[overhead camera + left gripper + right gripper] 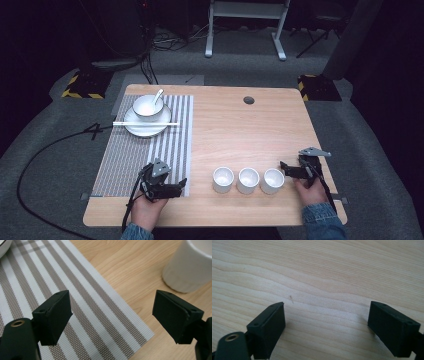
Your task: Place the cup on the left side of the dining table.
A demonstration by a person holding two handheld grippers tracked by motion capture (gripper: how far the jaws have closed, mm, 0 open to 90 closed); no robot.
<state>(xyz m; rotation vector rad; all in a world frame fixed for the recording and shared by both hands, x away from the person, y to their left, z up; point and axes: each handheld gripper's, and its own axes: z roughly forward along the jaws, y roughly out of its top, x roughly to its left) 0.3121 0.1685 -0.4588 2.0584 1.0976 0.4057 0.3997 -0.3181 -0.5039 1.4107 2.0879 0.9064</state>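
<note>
Though unmarked, three plain white cups (248, 180)

Open wood mid-table — obstacles at front and far left

The front is blocked by three white cups (247, 180) in a row; the far left of the striped mat (145, 150) is occupied by a bowl on a plate (147, 117) — bare table (240, 135) is left between.

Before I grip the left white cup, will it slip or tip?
The left cup looks glazed and smooth, so it may slip between hard jaws. It stands upright, squat and wide-mouthed, so tipping seems unlikely. Probably ceramic: fragile if knocked against the middle cup.
</note>
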